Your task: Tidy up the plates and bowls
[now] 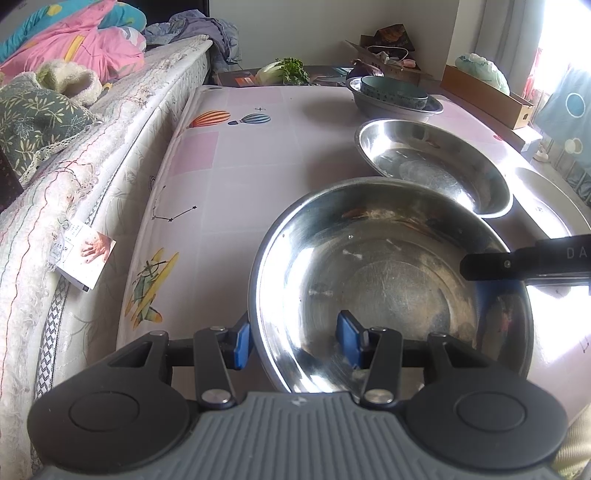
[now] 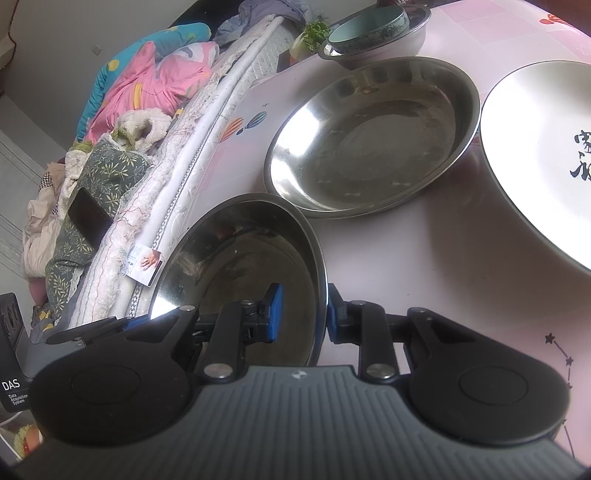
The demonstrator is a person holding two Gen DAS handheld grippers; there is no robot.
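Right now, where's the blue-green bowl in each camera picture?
Left wrist view: the blue-green bowl sits top right, inside a grey basin.
Right wrist view: the bowl is at the top, right of middle, in that basin.
Shared landmark: the striped balloon print on the tablecloth.

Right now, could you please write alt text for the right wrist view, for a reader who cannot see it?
The right claw pinches the rim of a steel plate, one blue pad inside and one outside. Beyond it on the pink table sit a second steel plate, a white plate with black characters and a green bowl nested in a metal basin.
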